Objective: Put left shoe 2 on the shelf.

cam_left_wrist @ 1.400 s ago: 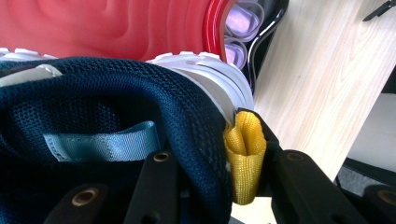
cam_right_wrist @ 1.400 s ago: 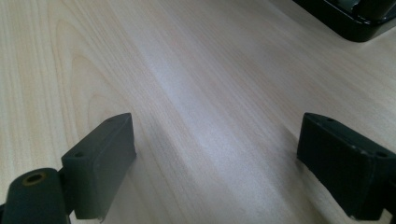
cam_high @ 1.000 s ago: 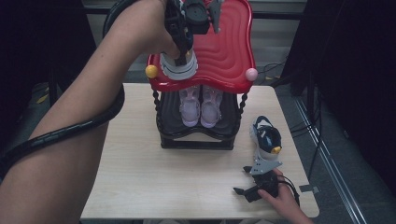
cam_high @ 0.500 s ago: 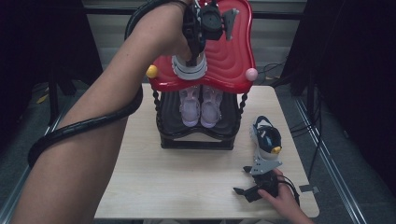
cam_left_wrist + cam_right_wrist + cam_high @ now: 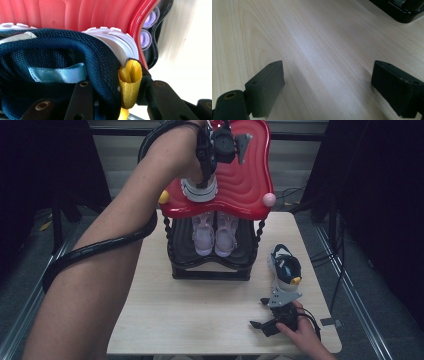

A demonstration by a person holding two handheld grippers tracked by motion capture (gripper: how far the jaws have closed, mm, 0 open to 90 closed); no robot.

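Two hand-held grippers work around the red rack (image 5: 245, 180): the left hand-held gripper (image 5: 205, 172) clamps a navy shoe's (image 5: 50, 62) heel on the rack's top shelf; the right hand-held gripper (image 5: 327, 87) rests open on the tabletop (image 5: 200, 310) in front of the rack.

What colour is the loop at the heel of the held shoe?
Yellow; the heel loop shows best in the left gripper view.

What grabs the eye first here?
The glossy red top shelf of the small shoe rack at the table's far edge. On it, the left tool grips a navy shoe at the heel. A matching shoe lies on the table near the right tool.
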